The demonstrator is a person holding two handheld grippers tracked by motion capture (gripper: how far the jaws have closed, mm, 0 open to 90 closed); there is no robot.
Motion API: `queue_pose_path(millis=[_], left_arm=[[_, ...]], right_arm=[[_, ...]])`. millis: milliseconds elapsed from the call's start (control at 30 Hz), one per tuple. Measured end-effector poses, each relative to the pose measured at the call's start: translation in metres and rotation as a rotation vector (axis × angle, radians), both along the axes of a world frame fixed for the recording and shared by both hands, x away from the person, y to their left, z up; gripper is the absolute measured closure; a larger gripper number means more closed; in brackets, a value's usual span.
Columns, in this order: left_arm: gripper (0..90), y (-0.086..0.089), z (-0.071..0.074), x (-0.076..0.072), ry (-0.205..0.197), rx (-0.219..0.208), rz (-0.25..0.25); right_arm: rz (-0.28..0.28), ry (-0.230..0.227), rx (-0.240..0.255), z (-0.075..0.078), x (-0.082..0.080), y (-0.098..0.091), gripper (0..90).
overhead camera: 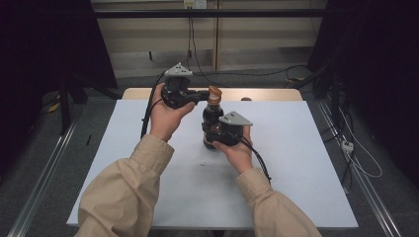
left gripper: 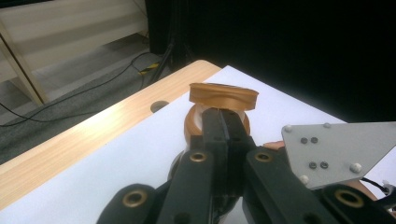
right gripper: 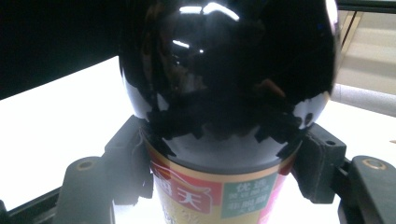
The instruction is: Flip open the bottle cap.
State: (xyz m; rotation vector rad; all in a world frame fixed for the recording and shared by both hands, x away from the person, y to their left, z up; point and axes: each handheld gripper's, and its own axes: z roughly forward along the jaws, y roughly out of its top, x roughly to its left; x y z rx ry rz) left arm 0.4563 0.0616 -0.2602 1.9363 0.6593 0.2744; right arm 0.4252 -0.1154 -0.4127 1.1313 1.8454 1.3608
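A: Left hand-held gripper (overhead camera: 203,93)?
B: Jaws seen pressed together at the flip cap (left gripper: 223,95) of the dark bottle (overhead camera: 212,120).
A: Bottle position?
B: Upright on the white worktop (overhead camera: 296,163), mid-far. Right hand-held gripper (overhead camera: 213,132) is clamped around its body.

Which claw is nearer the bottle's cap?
Left. The left claw is at the cap on top of the bottle; the right claw grips the bottle's body lower down.
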Motion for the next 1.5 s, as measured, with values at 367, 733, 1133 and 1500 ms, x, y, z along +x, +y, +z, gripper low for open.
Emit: queue_pose_path(millis=[367,733,1133,1500], left_arm=[[90.0,-0.0015,0.0021,0.0015,0.003,-0.003,0.002],[90.0,-0.0023,0.0044,0.0020,0.007,-0.007,0.003],[90.0,-0.0053,0.0074,0.0037,0.009,-0.015,0.005],[90.0,-0.0067,0.0075,0.0042,0.005,-0.007,0.003]], right_arm=[[0.000,-0.002,0.000,-0.0004,0.0000,0.0001,30.8],[-0.003,-0.004,0.002,-0.0011,-0.0003,0.0003,30.7],[-0.002,-0.002,0.001,-0.0012,-0.0002,0.0003,30.7],[-0.001,-0.004,0.002,-0.0018,-0.0004,0.0004,30.6]])
